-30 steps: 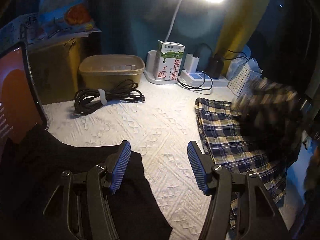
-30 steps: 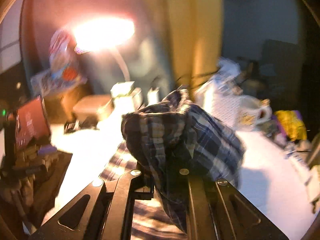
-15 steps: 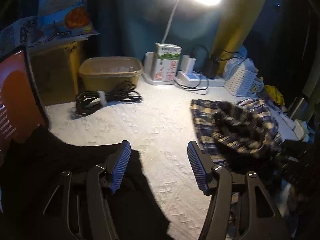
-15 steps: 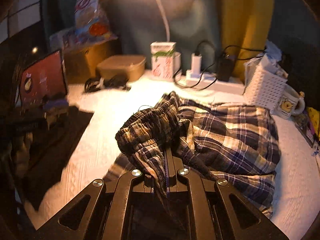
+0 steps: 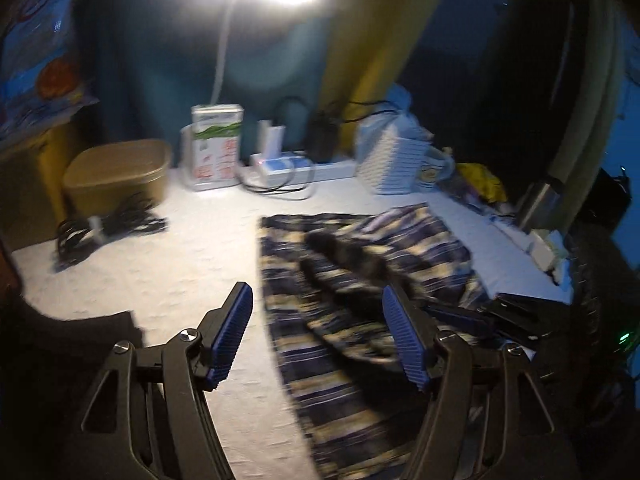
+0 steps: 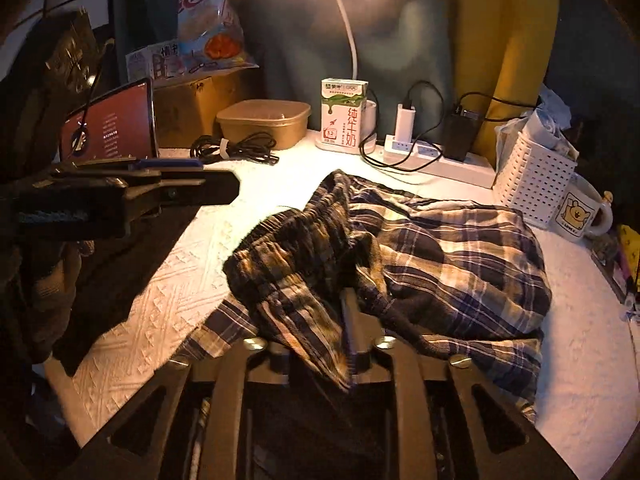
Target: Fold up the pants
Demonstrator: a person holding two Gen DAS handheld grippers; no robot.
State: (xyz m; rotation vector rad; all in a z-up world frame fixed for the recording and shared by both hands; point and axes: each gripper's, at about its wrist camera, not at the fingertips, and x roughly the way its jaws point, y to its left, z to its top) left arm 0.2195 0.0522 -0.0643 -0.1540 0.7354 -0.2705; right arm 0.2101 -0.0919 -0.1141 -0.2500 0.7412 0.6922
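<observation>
**Plaid pants set down mid-fold: release and re-grasp**

The plaid pants (image 6: 420, 264) lie bunched on the white textured cover of the desk (image 6: 160, 280), in front of the milk carton (image 6: 344, 116) and just beside the white basket (image 6: 532, 184). The elastic waistband (image 6: 280, 232) is heaped on top, doubled over the legs. The right tongs (image 6: 348, 320) have just been opening; fabric still drapes between the parted jaws, seemingly unpinched. The left tongs (image 5: 320, 336) stand wide and empty over the pants' near edge, and they too have just spread further. The cloth looks light, limp and non-slippery, so it should sag and crease wherever unsupported. The best holds are judged to be the thicker waistband corners or hems, taken with both tongs at once.
</observation>
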